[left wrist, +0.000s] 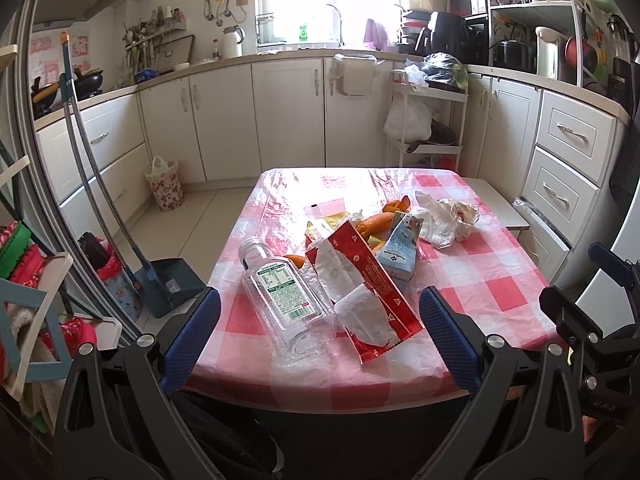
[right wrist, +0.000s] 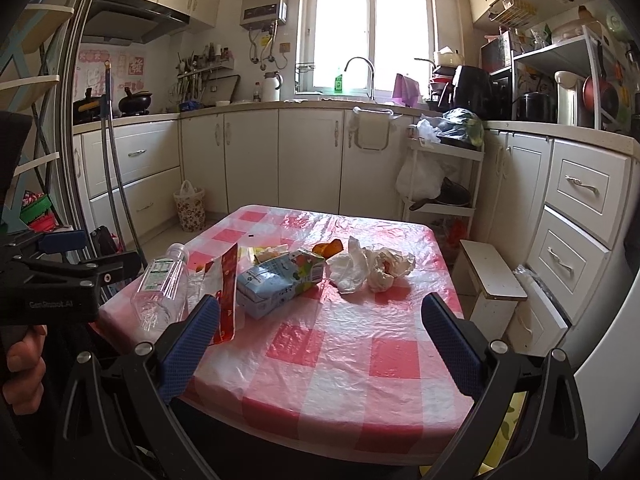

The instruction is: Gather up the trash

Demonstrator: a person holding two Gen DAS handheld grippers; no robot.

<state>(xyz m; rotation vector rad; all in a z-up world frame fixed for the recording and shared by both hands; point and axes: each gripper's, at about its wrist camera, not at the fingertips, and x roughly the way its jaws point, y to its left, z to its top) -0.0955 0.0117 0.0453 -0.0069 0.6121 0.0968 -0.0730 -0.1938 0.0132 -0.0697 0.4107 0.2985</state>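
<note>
Nothing appears to have been collected yet. All the trash is seen lying on the tabletop (left wrist: pixel 492 280), which is covered by a pink-and-white checked plastic cloth.

Left claw (left wrist: pixel 320 320): spread wide, nothing held; blue pads sit to either side of the near end of the pile, above the front edge. Right claw (right wrist: pixel 320 328): also spread wide and empty, held over the bare near half of the tabletop. The hand (right wrist: pixel 24 364) gripping the left tool's handle is visible at the left edge of the right wrist view.

Items noted, near to far in the left wrist view:
- clear plastic bottle (left wrist: pixel 284 296), uncapped, lying on its side, green-and-white label up, nearest the left front corner;
- red snack wrapper (left wrist: pixel 360 280), torn open with white inner face showing, lying just beside the bottle and overlapping it at one edge;
- light blue drink carton (left wrist: pixel 400 248), crushed, on its side, touching the wrapper's far end;
- orange peel (left wrist: pixel 376 222), pieces partly hidden behind wrapper and carton;
- yellow wrapper scraps (left wrist: pixel 332 214) behind the red wrapper; exact nature cannot be told;
- white plastic bag (left wrist: pixel 436 216) and crumpled tissue (left wrist: pixel 464 214), touching each other, to the right of the carton.

A floral bin (left wrist: pixel 165 186) with a bag liner stands on the floor by the cabinets, well apart from the tabletop; it is judged the likely destination. A dustpan (left wrist: pixel 176 284) stands nearer, at the left.

Judgement: task at its start; every item is left to pick. Bottle and red wrapper lie closest to the left claw.
</note>
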